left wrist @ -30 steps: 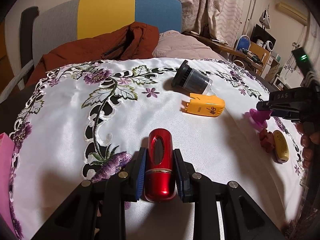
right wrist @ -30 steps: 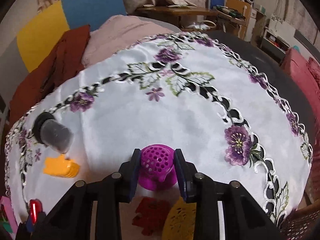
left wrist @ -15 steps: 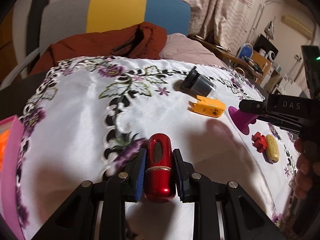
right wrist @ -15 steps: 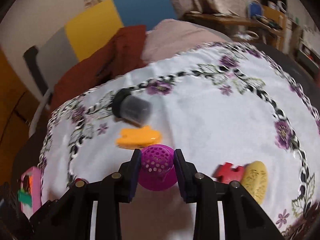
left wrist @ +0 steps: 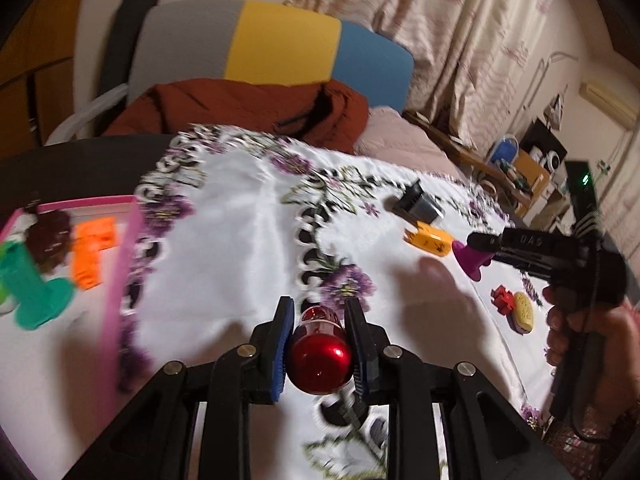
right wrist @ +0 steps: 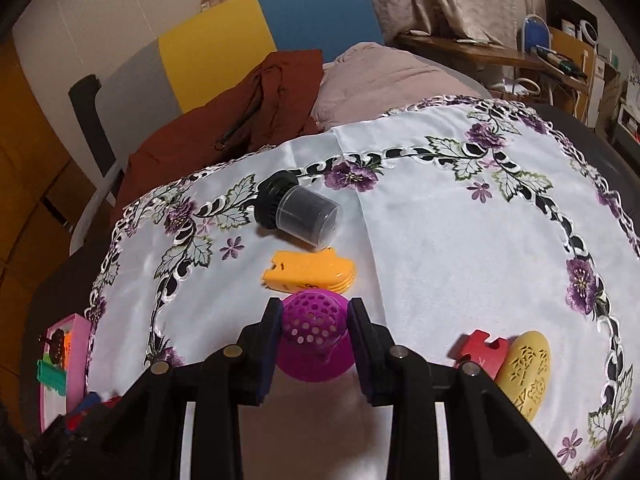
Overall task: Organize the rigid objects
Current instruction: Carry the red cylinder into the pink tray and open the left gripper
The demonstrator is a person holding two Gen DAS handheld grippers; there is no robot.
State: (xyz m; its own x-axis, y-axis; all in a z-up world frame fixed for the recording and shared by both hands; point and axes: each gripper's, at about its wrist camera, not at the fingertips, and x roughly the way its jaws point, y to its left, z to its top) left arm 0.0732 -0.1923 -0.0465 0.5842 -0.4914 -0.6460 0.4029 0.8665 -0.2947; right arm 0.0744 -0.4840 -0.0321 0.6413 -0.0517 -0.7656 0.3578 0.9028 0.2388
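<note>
At the far left of the left wrist view, a pink tray [left wrist: 120, 264] is seen on the tabletop, holding a teal piece [left wrist: 36, 296], an orange piece [left wrist: 94, 252] and a brown piece [left wrist: 50, 240]. To its right, the left gripper [left wrist: 320, 344] is clamped on a glossy red capsule-shaped object [left wrist: 320, 356], which is held lengthwise between the 2 blue pads, its rounded end toward the camera, above the white embroidered tablecloth [left wrist: 248, 240]. The left gripper is angled downward, and the picture is blurred. Further right, a black-capped grey container [right wrist: 298, 214] is lying on its side on the cloth, with a yellow-orange clip-shaped piece [right wrist: 308, 272] just in front of it. The right gripper [right wrist: 314, 344] is closed narrowly on a purple perforated funnel-like piece [right wrist: 314, 336], its dome held between the pads and its flared base nearer the camera, just this side of the yellow-orange piece. In the left wrist view, the right gripper [left wrist: 480, 244] is seen held off the cloth by a hand [left wrist: 592, 332] around its handle, tilted downward. At the far right, a red puzzle piece [right wrist: 484, 354] and a yellow oval piece [right wrist: 524, 376] are lying touching each other near the cloth's border.
</note>
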